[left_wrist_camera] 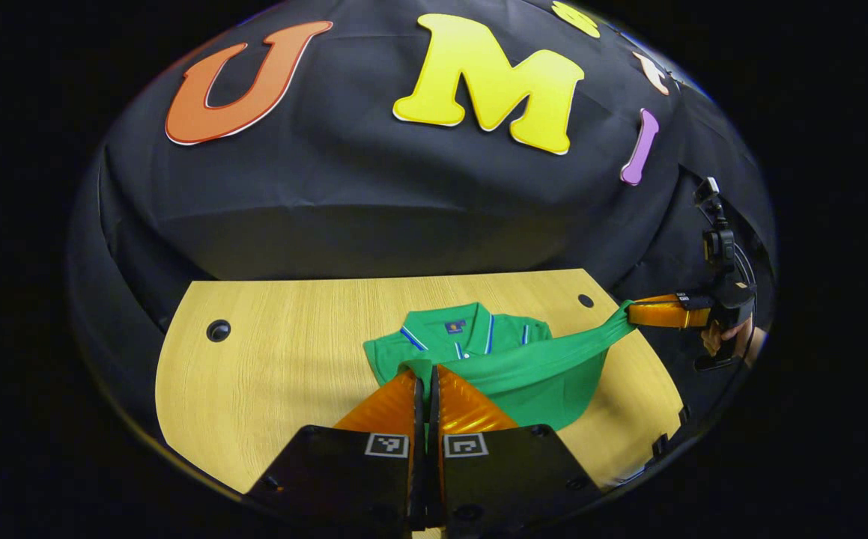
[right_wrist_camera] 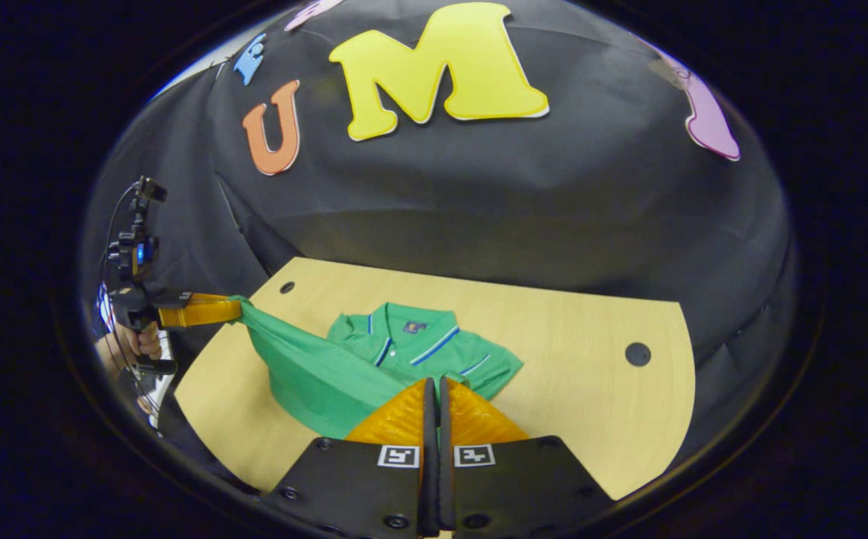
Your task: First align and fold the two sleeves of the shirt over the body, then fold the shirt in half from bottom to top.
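Both grippers, left gripper [left_wrist_camera: 426, 378] and right gripper [right_wrist_camera: 434, 389], pinch the shirt [left_wrist_camera: 478, 352] hem corners; soft, light, floppy cloth, so hold corners taut

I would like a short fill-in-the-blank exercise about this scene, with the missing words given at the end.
1. The shirt is ____ in colour.
2. The shirt lies on a ____ table.
3. Each gripper, left and right, is shut on the shirt's ____ edge, opposite the collar.
4. The edge between them is lifted ____ the table.

Missing words: green; wooden; bottom; above
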{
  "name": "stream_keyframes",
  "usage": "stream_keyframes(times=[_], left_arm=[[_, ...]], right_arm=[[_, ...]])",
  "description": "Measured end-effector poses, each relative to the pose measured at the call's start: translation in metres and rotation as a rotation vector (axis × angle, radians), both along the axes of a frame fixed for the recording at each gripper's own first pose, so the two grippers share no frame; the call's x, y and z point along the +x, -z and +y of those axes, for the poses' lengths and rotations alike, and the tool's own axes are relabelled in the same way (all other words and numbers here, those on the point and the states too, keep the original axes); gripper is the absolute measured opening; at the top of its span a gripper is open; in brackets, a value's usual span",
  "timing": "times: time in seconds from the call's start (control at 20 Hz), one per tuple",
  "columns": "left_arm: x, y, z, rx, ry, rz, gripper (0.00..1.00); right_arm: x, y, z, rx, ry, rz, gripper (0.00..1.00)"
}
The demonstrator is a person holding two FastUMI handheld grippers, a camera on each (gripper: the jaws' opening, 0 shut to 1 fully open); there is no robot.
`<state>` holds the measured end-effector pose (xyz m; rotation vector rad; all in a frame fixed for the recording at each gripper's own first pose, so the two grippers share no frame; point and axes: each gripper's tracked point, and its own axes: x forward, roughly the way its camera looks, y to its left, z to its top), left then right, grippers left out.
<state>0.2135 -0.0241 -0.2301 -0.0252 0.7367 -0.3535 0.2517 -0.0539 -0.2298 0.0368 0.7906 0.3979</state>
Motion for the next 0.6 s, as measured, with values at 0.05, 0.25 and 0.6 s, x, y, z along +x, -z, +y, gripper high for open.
stream_keyframes(times=[0.05,0.25,0.6], left_arm=[[0.008,0.006,0.000,0.002,-0.004,-0.006,0.03],[0.046,0.035,-0.001,-0.035,-0.067,-0.041,0.04],[0.101,0.112,0.011,-0.053,-0.169,-0.019,0.04]], right_arm=[[0.008,0.006,0.002,0.001,0.006,-0.004,0.05],[0.050,0.035,0.003,0.004,0.045,-0.047,0.00],[0.108,0.122,-0.003,-0.006,0.123,-0.033,0.05]])
